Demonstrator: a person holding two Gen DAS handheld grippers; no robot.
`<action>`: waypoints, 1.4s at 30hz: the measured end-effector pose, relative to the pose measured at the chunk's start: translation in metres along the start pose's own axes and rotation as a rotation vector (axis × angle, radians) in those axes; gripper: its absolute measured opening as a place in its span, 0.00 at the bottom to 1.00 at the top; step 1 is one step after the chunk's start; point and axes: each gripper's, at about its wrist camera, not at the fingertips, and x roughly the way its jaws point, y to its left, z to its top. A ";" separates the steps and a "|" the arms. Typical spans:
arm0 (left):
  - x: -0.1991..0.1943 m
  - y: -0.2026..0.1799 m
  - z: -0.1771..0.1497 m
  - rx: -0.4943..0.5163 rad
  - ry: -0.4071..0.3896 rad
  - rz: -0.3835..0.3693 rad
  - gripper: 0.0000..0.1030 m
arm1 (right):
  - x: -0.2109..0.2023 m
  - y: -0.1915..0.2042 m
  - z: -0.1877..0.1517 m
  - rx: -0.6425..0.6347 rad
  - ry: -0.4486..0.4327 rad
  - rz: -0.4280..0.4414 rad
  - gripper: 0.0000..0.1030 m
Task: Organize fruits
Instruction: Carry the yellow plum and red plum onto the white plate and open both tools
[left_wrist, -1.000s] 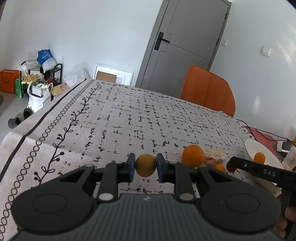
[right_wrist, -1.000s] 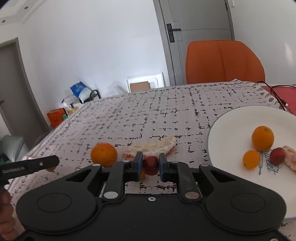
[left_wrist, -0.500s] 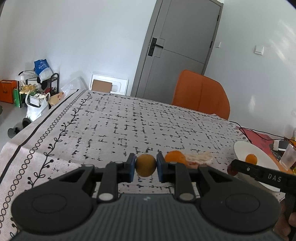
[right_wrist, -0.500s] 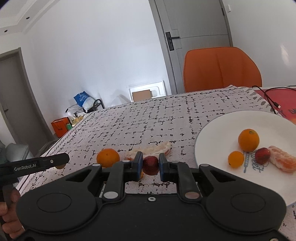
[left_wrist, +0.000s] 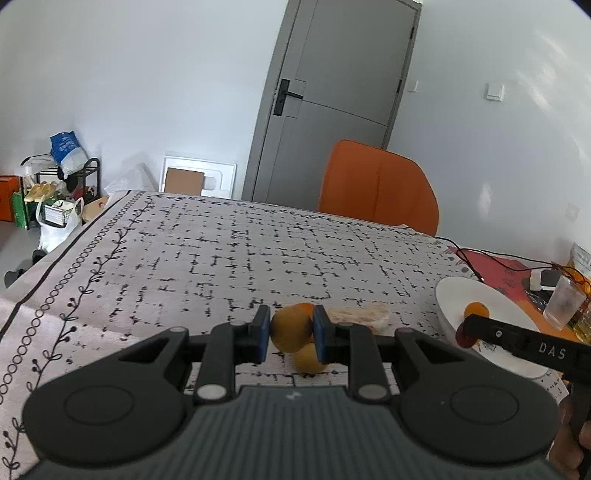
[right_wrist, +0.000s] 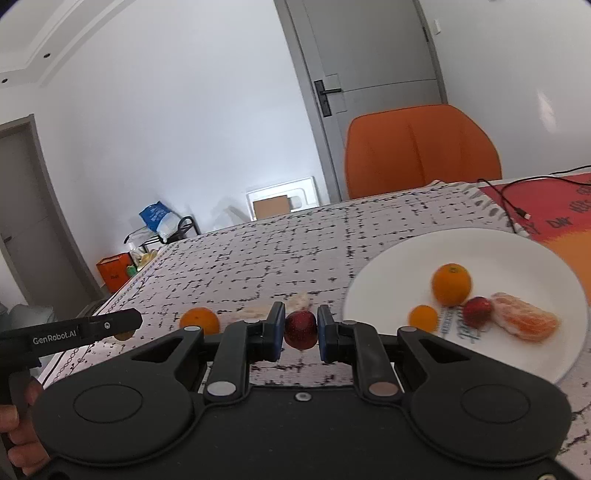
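Two fruits ride toward the round white plate (right_wrist: 369, 280): left claw (left_wrist: 291, 334) clamps a yellow-brown fruit (left_wrist: 290, 329), right claw (right_wrist: 301, 330) a dark red fruit (right_wrist: 300, 329); next, release over it.

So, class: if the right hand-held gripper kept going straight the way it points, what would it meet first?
Probably the bare tablecloth just left of the white plate; the right hand-held gripper, holding a red fruit, aims past the rim, though depth is unclear.
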 end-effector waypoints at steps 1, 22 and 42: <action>0.001 -0.002 0.000 0.002 0.002 -0.005 0.22 | -0.001 -0.003 0.000 0.005 -0.001 -0.004 0.16; 0.019 -0.056 -0.008 0.069 0.031 -0.103 0.22 | -0.031 -0.061 -0.011 0.077 -0.028 -0.138 0.16; 0.041 -0.116 -0.014 0.160 0.063 -0.191 0.22 | -0.057 -0.101 -0.016 0.138 -0.061 -0.185 0.24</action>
